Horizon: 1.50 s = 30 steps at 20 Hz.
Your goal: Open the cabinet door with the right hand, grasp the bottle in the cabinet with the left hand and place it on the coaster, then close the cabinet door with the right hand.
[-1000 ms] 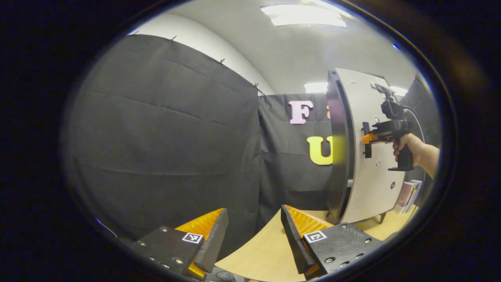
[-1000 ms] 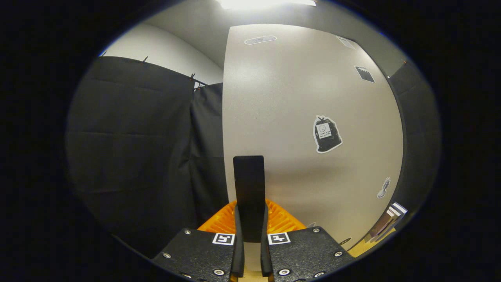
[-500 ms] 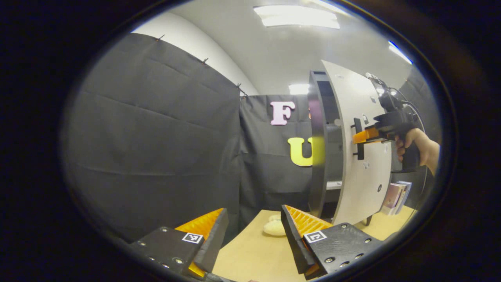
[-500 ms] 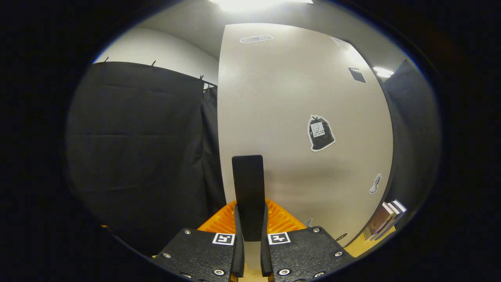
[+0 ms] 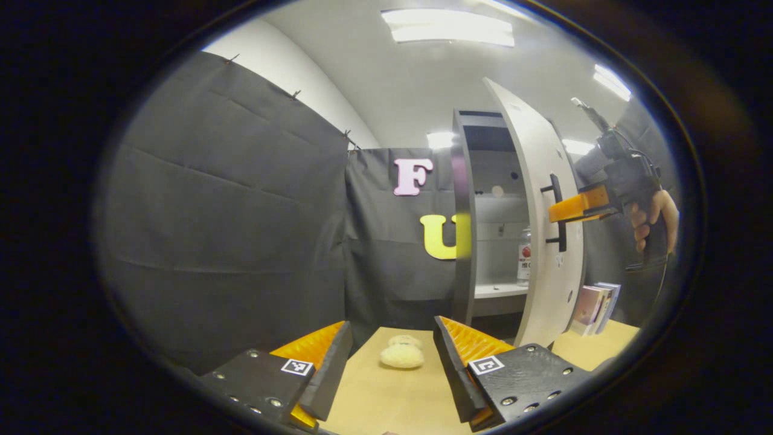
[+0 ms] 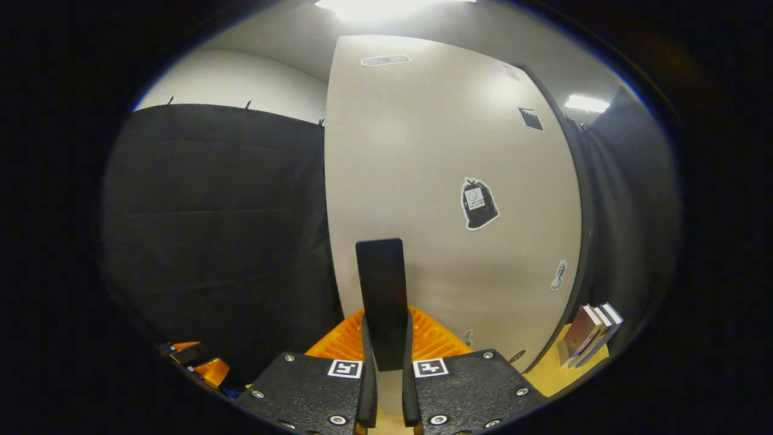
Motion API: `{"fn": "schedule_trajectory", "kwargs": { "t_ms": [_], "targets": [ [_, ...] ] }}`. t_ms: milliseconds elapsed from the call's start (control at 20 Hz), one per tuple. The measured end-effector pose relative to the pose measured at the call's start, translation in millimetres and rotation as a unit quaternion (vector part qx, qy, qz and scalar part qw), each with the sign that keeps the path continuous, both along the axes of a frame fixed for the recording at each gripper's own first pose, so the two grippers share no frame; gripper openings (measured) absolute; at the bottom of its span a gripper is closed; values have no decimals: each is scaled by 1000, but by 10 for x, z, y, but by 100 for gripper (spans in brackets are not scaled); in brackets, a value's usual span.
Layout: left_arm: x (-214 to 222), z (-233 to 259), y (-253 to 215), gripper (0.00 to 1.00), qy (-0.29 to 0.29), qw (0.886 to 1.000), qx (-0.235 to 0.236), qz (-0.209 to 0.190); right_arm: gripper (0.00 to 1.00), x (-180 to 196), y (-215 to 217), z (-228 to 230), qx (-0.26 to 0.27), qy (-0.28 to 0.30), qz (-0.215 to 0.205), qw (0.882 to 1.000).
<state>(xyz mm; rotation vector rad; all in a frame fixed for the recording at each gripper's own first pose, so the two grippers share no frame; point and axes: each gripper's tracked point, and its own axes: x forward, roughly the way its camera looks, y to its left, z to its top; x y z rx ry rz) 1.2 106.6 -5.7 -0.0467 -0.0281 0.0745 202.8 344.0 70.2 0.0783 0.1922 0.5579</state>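
Between the spread, empty fingers of the left gripper (image 5: 389,368), low ahead on the wooden table (image 5: 386,402), lies a pale fluffy coaster (image 5: 401,353). Farther on and to its right stands the cabinet (image 5: 464,241), its door (image 5: 543,241) swung open, with the bottle (image 5: 524,257) upright on a shelf inside. Right of that, the right gripper (image 6: 386,338) is clamped on the dark door handle (image 6: 380,296). Books (image 6: 589,332) lean beyond the door's right edge.
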Motion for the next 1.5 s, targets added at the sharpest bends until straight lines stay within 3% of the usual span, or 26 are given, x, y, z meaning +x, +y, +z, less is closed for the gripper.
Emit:
{"fn": "schedule_trajectory", "kwargs": {
  "t_ms": [550, 650, 1250, 1300, 1500],
  "targets": [
    [37, 213, -856, 83, -17, 999, 12, -46, 16, -165, -328, 35, 15, 4, 20, 1000],
    [75, 245, -1058, 78, -19, 998, 14, -58, 16, -205, -424, 54, 14, 0, 15, 1000],
    [138, 306, -2035, 78, -19, 993, 3, -119, 15, -416, -1341, 94, 4, -8, -36, 999],
    [148, 304, -2122, 83, -19, 992, 2, -124, 15, -432, -1369, 94, 7, -7, -43, 999],
    [131, 326, -2444, 83, -21, 990, 9, -140, 13, -377, -1708, 74, 21, -4, -68, 997]
  ]
}}
